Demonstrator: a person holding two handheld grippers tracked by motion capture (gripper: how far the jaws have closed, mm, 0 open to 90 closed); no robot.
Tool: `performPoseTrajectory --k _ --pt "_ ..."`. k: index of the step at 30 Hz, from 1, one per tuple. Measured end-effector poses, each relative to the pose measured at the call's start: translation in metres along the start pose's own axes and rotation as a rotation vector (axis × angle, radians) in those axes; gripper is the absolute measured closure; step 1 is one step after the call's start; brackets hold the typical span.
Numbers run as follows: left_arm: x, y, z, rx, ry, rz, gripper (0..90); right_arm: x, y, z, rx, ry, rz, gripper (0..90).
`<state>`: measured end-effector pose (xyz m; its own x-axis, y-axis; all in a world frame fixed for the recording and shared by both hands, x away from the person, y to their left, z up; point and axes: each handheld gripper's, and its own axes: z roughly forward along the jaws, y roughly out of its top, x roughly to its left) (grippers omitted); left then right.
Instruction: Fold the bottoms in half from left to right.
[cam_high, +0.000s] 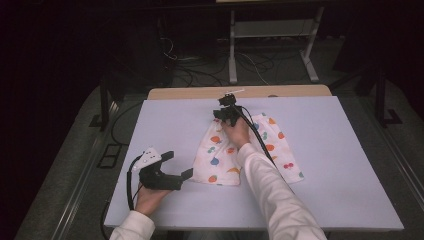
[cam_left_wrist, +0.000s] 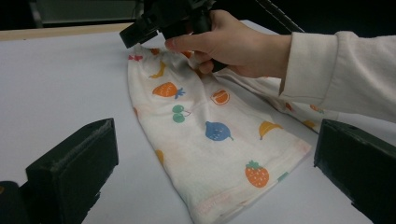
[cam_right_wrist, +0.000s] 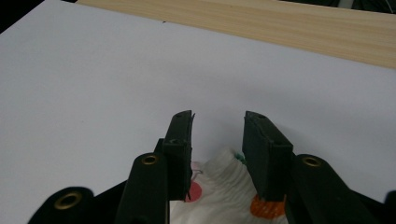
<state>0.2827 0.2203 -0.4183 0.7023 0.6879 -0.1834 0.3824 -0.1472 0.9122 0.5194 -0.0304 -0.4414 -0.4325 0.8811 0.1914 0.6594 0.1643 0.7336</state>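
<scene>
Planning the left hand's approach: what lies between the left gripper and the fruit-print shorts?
Nothing: in the high view, bare white board separates the left gripper from the shorts, and the left gripper view agrees.

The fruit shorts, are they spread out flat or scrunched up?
Mostly spread flat: the fruit shorts lie open on the white table, bunched only at the waistband, between the right gripper's jaws.

Dim surroundings, soft, slightly blurred

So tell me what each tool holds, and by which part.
Left tool: nothing. Right tool: jaws straddle the fruit-print shorts' gathered waistband, not visibly pinching it.
</scene>
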Motion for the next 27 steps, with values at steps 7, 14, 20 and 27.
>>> performPoseTrajectory --k 7,14,20,27 --pt "0.0002 0.0 0.0 -0.002 0.0 -0.002 0.0 0.0001 -0.0018 0.0031 0.028 -0.016 0.0 69.8" --pt "-0.0001 0.0 0.0 0.0 0.0 0.0 0.0 0.0019 -0.0034 0.0043 0.045 -0.045 -0.019 77.0" --pt "0.0001 -0.0002 0.0004 0.001 0.001 -0.001 0.0 0.0019 -0.0043 0.0047 0.051 -0.043 -0.023 84.3" --pt "0.0 -0.0005 -0.0001 0.008 0.012 0.0 0.0 0.0015 -0.002 0.0008 0.06 -0.026 -0.035 86.5"
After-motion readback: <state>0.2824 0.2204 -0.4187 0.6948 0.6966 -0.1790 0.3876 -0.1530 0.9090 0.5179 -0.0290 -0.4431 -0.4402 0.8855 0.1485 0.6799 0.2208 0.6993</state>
